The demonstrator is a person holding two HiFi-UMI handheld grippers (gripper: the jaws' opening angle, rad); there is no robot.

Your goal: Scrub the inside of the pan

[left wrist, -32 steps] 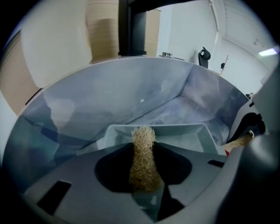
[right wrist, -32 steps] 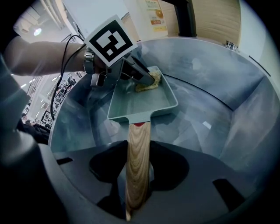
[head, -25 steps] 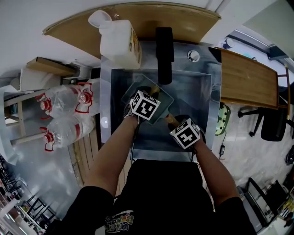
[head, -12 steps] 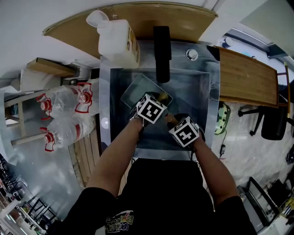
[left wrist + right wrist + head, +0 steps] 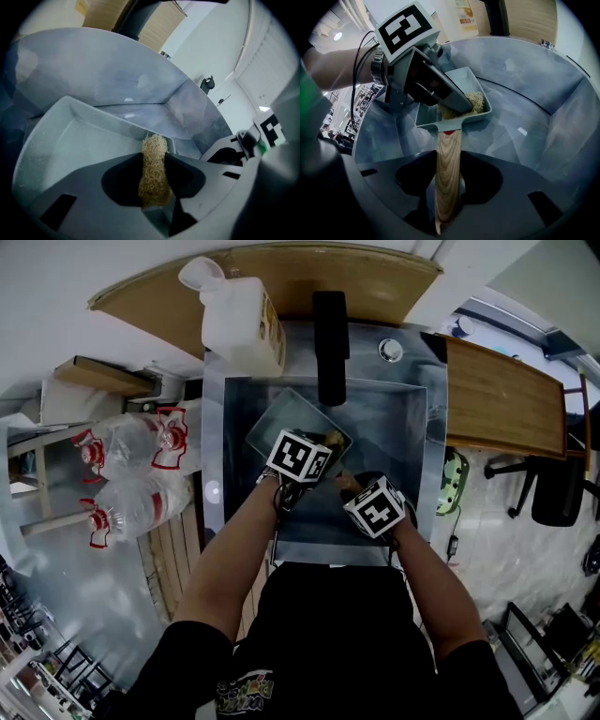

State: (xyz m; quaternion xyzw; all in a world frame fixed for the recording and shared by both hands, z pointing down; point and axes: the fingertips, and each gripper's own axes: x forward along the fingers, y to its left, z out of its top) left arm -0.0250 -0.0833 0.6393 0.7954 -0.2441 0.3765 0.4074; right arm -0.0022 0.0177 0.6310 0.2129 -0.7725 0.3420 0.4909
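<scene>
A rectangular grey-green pan (image 5: 281, 423) with a wooden handle (image 5: 449, 173) lies tilted inside the steel sink (image 5: 412, 427). My right gripper (image 5: 449, 185) is shut on the wooden handle near its end. My left gripper (image 5: 154, 157) is shut on a tan loofah scrubber (image 5: 152, 171). The scrubber's tip (image 5: 472, 100) rests inside the pan, against its near end by the handle. In the head view the left gripper (image 5: 321, 442) hangs over the pan, and the right gripper (image 5: 351, 487) sits below and to the right of it. The pan's floor (image 5: 65, 150) shows a fine speckled film.
A black faucet (image 5: 330, 343) stands over the back of the sink. A white jug (image 5: 239, 320) sits at the sink's back left corner. A wooden board (image 5: 506, 395) lies to the right, and wrapped water bottles (image 5: 131, 474) lie on the floor at left.
The left gripper slid a little toward the handle end of the pan, then back slightly, and rolled about its axis. The right gripper and the pan handle stayed put.
</scene>
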